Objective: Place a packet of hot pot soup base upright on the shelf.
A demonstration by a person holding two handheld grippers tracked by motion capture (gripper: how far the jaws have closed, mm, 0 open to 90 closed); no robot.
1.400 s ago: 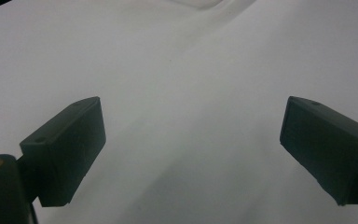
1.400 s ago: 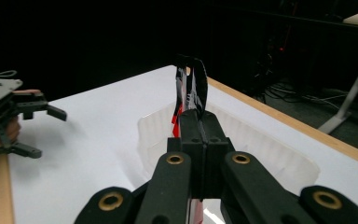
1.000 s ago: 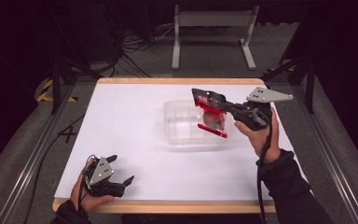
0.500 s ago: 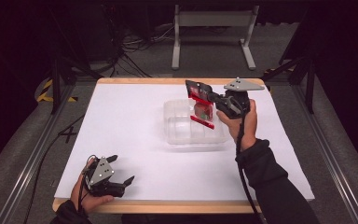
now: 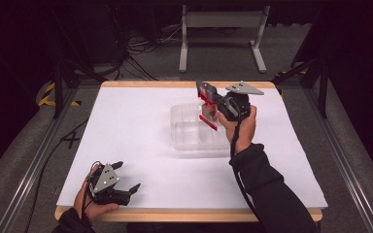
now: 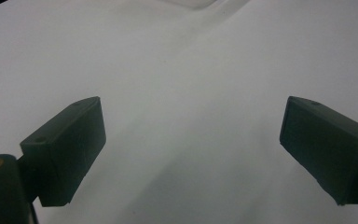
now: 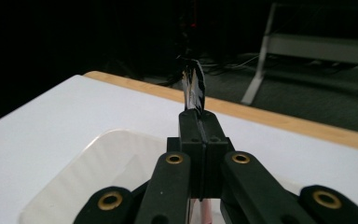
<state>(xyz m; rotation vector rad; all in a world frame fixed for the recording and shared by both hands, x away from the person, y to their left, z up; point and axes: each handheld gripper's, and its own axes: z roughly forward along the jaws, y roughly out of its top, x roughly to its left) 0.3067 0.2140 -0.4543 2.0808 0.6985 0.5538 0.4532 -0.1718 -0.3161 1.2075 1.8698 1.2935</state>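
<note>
While the white counter (image 5: 141, 141) with its pale wooden rim takes up most of the high view, the largest thing on it is a clear plastic container (image 5: 194, 127), shallow and rectangular with rounded corners, standing right of the counter's middle and nearer the far edge than the near one. Above the far right part of that container the right tool (image 5: 209, 99) is held in the air by a hand in a dark sleeve, its jaws pressed tight together on a flat packet (image 5: 208, 108). The packet is thin, mostly red with dark printing and a silvery patch, and it hangs edge-on and tilted over the container's inside, clear of the counter. In the right gripper view the packet (image 7: 195, 88) rises as a narrow, slightly crumpled dark strip from between the closed jaws, with the container's rim (image 7: 98, 142) below it. At the near left corner of the counter the left tool (image 5: 126, 180) rests low by the edge in the other hand, its jaws spread wide with nothing but bare white surface between them.
</note>
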